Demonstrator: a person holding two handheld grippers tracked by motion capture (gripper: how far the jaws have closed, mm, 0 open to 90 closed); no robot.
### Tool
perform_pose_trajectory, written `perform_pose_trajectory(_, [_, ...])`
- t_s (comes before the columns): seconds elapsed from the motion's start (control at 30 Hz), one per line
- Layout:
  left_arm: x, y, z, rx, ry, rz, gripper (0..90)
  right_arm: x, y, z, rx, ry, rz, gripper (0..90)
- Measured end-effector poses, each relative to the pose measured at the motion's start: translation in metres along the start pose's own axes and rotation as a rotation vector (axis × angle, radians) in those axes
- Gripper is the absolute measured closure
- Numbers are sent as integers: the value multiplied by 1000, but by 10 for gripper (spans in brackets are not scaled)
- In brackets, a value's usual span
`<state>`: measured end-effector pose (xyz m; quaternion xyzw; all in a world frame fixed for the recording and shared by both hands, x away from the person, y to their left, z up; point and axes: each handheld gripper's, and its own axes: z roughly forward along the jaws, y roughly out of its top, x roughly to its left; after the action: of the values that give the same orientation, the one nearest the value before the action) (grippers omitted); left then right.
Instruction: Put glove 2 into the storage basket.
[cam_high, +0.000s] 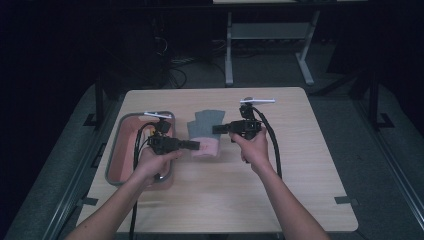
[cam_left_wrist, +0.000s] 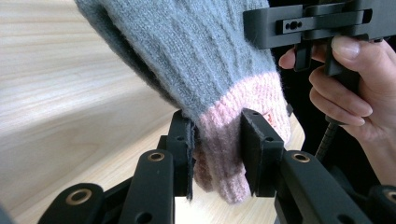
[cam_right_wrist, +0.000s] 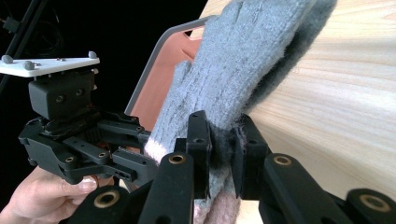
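Left gripper (cam_left_wrist: 217, 149): jaws pinching the pink ribbed cuff of a grey knitted glove (cam_left_wrist: 196, 60), the wool bunched between the two pads. Right gripper (cam_right_wrist: 222, 154): jaws pressed onto a fold of the grey knit just above that cuff, the fabric squeezed thin between them. In the high view the left gripper (cam_high: 195, 145) meets the glove (cam_high: 204, 131) at its pink end and the right gripper (cam_high: 218, 129) at its side; the glove lies near the middle of the wooden table (cam_high: 300, 165), fingers pointing away from the person.

Handling, as judged: the glove is light, soft and limp, so it will sag and drape wherever it is unsupported; the fuzzy wool should grip well and is not fragile, though it may stretch. The doubled cuff is the firmest place to hold.

Surroundings: a grey-rimmed tray (cam_high: 115, 150) with a reddish floor sits just left of the glove, under the left hand (cam_high: 152, 165). To the right and toward the person the table is bare, offering free room; its edges are well apart from the glove.
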<state>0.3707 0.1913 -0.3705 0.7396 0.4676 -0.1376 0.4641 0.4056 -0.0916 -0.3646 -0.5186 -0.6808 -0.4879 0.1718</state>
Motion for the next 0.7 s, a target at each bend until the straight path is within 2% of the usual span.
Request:
perform_pose_trajectory(0.23, [3,0,-11,-10,10,1,669,4,3,7,8,14,0,787])
perform_pose_trajectory(0.33, [5,0,-17,-20,10,0,669,9,6,12,14,12,-19,787])
perform_pose_trajectory(0.57, [8,0,-28,-30,19,-7,669,17,10,20,29,16,-30,787])
perform_pose_trajectory(0.7, [10,0,-35,-36,25,2,669,22,13,25,30,20,-41,787])
